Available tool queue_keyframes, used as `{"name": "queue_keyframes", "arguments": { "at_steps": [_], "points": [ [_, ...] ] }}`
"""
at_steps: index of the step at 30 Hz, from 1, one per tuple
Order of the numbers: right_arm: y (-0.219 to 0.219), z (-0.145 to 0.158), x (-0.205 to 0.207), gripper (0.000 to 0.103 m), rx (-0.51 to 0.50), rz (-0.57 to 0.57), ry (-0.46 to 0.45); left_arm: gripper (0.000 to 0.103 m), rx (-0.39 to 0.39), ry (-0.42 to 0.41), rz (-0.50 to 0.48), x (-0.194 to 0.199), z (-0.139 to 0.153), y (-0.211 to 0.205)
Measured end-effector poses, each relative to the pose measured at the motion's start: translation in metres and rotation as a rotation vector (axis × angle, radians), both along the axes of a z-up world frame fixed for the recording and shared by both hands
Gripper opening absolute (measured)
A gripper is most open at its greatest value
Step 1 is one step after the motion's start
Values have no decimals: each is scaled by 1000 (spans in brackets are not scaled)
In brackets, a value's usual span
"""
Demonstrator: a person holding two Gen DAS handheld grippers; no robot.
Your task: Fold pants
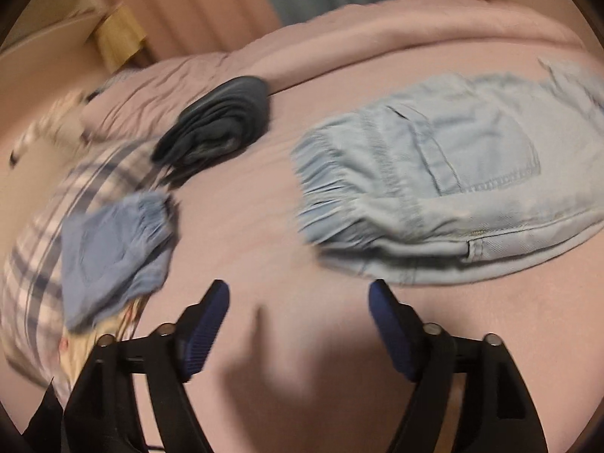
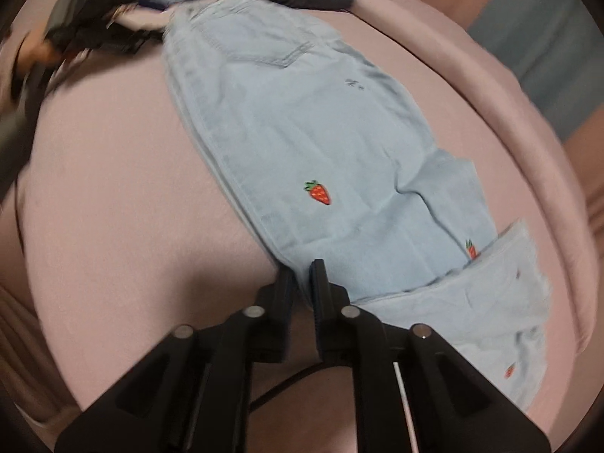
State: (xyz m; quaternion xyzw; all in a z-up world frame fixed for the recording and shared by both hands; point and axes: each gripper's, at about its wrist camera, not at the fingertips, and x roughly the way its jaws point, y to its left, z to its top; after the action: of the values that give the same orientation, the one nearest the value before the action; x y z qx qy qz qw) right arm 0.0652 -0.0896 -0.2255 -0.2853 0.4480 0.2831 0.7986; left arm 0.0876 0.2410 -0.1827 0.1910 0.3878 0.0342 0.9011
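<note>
Pinching the pants [image 2: 321, 143] edge at lower centre, the right claw [image 2: 301, 283] could slip off thin denim; the left claw [image 1: 298, 302] hangs wide open, empty.

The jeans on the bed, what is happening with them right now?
A person with two handheld grippers is folding light blue jeans on a pink bed. The right gripper is pinched shut on the jeans' edge. The left gripper is open and empty near the waistband. Other folded clothes lie nearby.
</note>
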Motion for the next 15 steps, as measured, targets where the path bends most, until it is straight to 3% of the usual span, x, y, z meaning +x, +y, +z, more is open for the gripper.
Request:
{"name": "queue_keyframes", "arguments": {
  "at_steps": [1, 2, 5, 8, 12, 15],
  "points": [
    [-4, 5, 0, 38, 27, -14, 14, 85, -33, -1, 20, -6, 6, 5],
    [-13, 14, 2, 42, 88, -45, 33, 87, -85, 1, 39, -14, 13, 10],
    [-50, 45, 8, 49, 291, -160, 72, 87, -214, 15, 22, -28, 27, 1],
    [-98, 66, 32, 51, 396, -352, 64, 87, -307, 42, -47, -25, 33, -37],
    [-153, 83, 91, 59, 447, -659, 99, 87, -471, 119, -194, -8, 30, -109],
    [-171, 80, 140, 62, 454, -799, 148, 87, -589, 195, -303, 6, 23, -166]
  ]
}}
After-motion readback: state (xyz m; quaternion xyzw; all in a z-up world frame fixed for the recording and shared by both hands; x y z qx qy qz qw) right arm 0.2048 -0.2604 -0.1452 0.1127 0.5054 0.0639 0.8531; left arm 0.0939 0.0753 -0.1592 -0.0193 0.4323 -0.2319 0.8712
